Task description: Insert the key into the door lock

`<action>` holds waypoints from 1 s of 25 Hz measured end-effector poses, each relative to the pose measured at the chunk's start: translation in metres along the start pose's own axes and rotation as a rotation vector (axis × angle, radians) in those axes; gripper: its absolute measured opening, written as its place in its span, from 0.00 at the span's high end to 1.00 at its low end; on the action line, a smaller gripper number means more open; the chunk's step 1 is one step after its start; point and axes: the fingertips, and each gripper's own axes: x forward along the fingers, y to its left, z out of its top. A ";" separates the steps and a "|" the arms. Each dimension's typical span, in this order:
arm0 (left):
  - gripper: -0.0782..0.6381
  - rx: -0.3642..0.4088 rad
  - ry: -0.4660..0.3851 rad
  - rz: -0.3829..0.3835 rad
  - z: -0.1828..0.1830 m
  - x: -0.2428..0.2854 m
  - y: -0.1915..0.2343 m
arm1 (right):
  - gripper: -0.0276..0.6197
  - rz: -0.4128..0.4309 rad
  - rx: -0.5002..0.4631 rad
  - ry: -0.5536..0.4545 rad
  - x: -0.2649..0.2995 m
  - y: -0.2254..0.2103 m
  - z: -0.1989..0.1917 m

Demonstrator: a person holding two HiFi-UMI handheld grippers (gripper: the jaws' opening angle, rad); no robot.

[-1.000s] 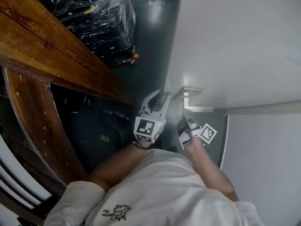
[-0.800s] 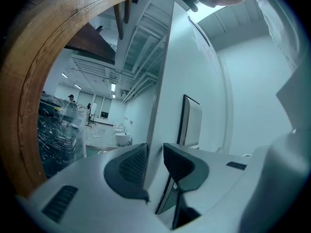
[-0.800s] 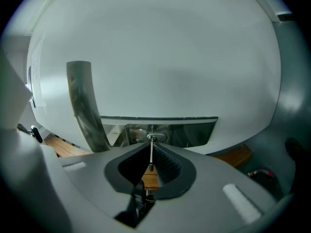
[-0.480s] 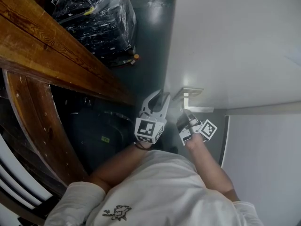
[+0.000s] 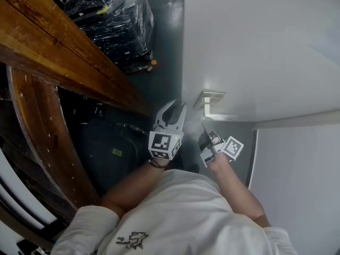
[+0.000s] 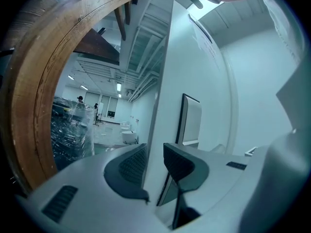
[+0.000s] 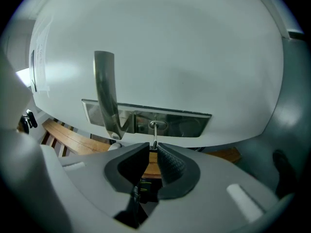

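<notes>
My right gripper [image 7: 152, 148] is shut on a small metal key [image 7: 154, 139]. The key's blade points at the round keyhole [image 7: 157, 126] in the steel lock plate [image 7: 189, 123] and its tip reaches it. A steel lever handle [image 7: 106, 89] stands out from the plate's left part. In the head view the right gripper [image 5: 205, 135] is just below the handle [image 5: 212, 97] on the white door [image 5: 255, 47]. My left gripper [image 5: 173, 109] is open beside the door's edge. That edge [image 6: 156, 130] shows between its two dark pads [image 6: 177, 161].
A curved wooden structure [image 5: 53, 52] runs along the left. Plastic-wrapped black goods [image 5: 111, 20] stand on the grey floor [image 5: 164, 47] beyond it. A dark bag [image 5: 106, 147] lies under the wood. A white wall [image 5: 297, 185] meets the door at the right.
The door's edge and handle have shifted left and up in the head view. The right gripper with the key has drawn a little closer to the lock plate. The left gripper stays open.
</notes>
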 end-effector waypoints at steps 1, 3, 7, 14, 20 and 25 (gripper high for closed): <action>0.76 -0.008 0.019 0.012 -0.004 -0.005 -0.002 | 0.91 -0.008 -0.038 0.010 -0.005 0.003 -0.002; 0.76 -0.015 0.047 0.032 -0.008 -0.015 -0.011 | 0.91 -0.031 -0.141 0.028 -0.015 0.011 -0.006; 0.76 -0.007 0.044 0.037 -0.004 -0.036 -0.039 | 0.92 -0.084 -0.401 0.055 -0.038 0.040 -0.010; 0.84 0.019 -0.024 0.040 0.038 -0.075 -0.092 | 0.95 -0.028 -0.877 0.050 -0.070 0.139 -0.016; 0.88 0.049 -0.056 0.064 0.076 -0.101 -0.130 | 0.95 -0.058 -1.184 -0.022 -0.093 0.208 -0.017; 0.88 0.063 -0.090 0.087 0.099 -0.114 -0.149 | 0.95 -0.062 -1.255 -0.094 -0.101 0.242 -0.018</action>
